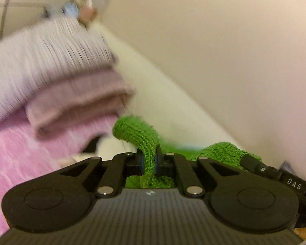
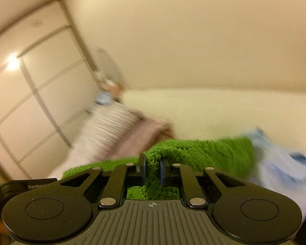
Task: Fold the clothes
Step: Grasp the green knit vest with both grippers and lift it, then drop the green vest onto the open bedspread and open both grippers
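Both grippers are clamped on the green knitted garment [image 1: 146, 143], the left gripper [image 1: 149, 160] pinching a raised fold and the right gripper [image 2: 152, 170] its fluffy edge, apparently to carry it taut over the cream surface [image 2: 214, 110], near the folded stack [image 1: 51, 77].

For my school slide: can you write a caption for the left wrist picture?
Left gripper pinching a green knitted cloth beside a stack of folded pink clothes.
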A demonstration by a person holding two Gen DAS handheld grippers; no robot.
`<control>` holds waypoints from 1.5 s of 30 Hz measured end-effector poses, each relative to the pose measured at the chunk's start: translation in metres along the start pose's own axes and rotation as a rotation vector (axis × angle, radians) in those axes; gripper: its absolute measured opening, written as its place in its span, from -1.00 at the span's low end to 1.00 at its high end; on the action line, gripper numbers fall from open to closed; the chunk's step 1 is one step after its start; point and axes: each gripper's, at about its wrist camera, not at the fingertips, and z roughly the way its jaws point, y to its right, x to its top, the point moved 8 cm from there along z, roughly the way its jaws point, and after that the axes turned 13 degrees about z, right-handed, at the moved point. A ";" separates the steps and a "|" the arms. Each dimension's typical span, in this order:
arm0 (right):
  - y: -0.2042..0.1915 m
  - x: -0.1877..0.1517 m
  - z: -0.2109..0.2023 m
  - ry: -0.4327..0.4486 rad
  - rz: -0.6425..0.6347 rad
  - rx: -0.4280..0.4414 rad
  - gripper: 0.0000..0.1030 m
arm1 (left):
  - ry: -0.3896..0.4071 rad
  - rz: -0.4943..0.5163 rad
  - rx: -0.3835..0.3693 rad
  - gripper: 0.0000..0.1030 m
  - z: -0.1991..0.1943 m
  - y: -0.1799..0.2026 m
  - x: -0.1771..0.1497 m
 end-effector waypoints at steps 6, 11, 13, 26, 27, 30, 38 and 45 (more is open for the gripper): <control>-0.105 -0.014 -0.024 -0.012 -0.086 0.222 -0.78 | 0.237 -0.045 0.166 -0.89 -0.159 -0.056 0.027; -0.198 -0.064 -0.045 -0.123 -0.123 0.407 -0.78 | 0.363 -0.048 0.370 -0.89 -0.308 -0.101 0.020; -0.234 -0.099 -0.053 -0.223 -0.156 0.461 -0.78 | 0.361 -0.057 0.468 -0.87 -0.362 -0.118 0.003; -0.277 -0.381 -0.099 -0.842 -0.639 0.272 -0.12 | -0.268 -0.453 0.922 -0.40 -0.530 -0.200 -0.280; -0.270 -0.389 -0.105 -0.859 -0.677 0.254 -0.12 | -0.290 -0.482 0.920 -0.40 -0.535 -0.194 -0.299; -0.250 -0.413 -0.121 -0.906 -0.782 0.203 -0.11 | -0.312 -0.556 0.913 -0.40 -0.550 -0.168 -0.343; -0.196 -0.421 -0.161 -0.937 -0.857 0.173 -0.11 | -0.334 -0.613 0.906 -0.36 -0.539 -0.094 -0.392; -0.138 -0.425 -0.185 -0.973 -0.900 0.120 -0.11 | -0.368 -0.616 0.891 -0.34 -0.514 -0.032 -0.415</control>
